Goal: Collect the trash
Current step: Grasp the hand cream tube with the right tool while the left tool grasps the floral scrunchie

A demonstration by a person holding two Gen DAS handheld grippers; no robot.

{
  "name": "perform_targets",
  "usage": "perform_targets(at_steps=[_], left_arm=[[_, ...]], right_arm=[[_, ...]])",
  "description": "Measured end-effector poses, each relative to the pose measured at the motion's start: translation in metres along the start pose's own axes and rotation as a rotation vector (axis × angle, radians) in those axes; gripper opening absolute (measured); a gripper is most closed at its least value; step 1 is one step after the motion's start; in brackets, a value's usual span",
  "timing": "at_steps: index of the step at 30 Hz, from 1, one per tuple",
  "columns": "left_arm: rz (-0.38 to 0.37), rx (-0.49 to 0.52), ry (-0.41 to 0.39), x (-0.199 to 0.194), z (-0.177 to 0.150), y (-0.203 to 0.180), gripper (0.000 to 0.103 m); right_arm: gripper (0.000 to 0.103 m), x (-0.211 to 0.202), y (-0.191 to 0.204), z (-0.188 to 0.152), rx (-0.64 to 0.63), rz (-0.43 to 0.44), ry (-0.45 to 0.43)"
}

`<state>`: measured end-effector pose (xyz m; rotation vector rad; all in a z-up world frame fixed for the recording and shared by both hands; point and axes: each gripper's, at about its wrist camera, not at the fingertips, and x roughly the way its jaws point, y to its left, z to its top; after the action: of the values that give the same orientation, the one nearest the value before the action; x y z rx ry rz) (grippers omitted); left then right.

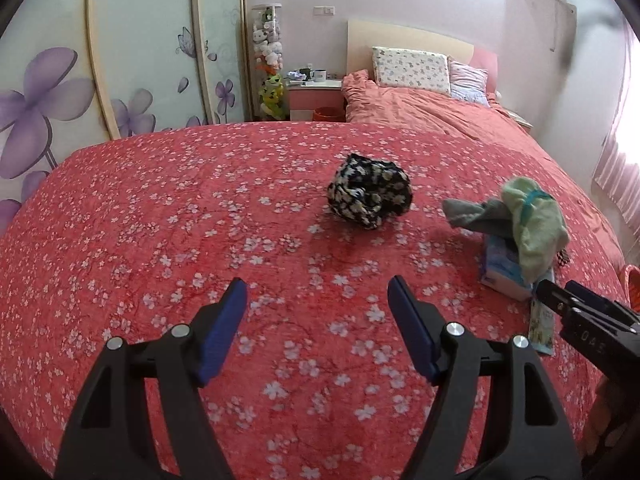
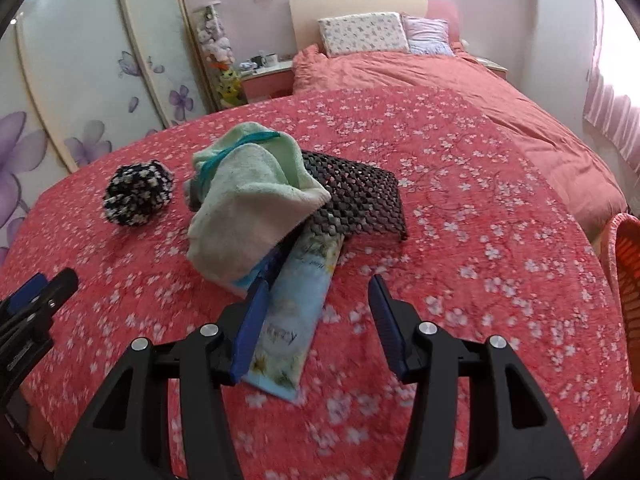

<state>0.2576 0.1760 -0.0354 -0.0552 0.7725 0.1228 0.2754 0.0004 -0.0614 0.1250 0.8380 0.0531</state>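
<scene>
A flat blue floral wrapper [image 2: 294,316] lies on the red flowered bedspread [image 2: 460,240], just in front of my open right gripper [image 2: 318,292]; its left finger touches or overlaps the wrapper's edge. The wrapper's far end runs under a pale green towel [image 2: 248,204]. In the left wrist view the wrapper [image 1: 541,326] shows at the right, next to the right gripper [image 1: 560,300]. My left gripper [image 1: 316,292] is open and empty over bare bedspread [image 1: 160,220]. A crumpled black-and-white floral cloth [image 1: 370,190] lies ahead of it.
A black woven mat [image 2: 360,200] lies behind the towel. A blue tissue pack [image 1: 502,270] sits under the towel [image 1: 528,216]. An orange basket [image 2: 628,276] stands at the bed's right edge. Pillows [image 2: 362,32] and a nightstand [image 1: 316,96] are far back.
</scene>
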Motion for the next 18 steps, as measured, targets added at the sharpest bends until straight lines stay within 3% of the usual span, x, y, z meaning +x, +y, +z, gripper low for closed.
perform_targets(at_steps=[2,9,16,18], left_arm=[[0.003,-0.01,0.005,0.007,0.004,0.002,0.072],[-0.035,-0.066,0.027,0.029,0.028,-0.002,0.076],[-0.032,-0.058,0.061,0.064,0.059,-0.022,0.083],[-0.012,-0.031,0.061,0.075,0.068,-0.031,0.084]], right_arm=[[0.052,0.003,0.001,0.002,0.005,-0.01,0.002],[0.031,-0.003,-0.002,-0.004,-0.05,-0.04,0.008],[0.032,-0.022,-0.044,-0.019,0.013,-0.026,0.013],[0.036,-0.03,-0.055,-0.022,0.037,-0.012,0.004]])
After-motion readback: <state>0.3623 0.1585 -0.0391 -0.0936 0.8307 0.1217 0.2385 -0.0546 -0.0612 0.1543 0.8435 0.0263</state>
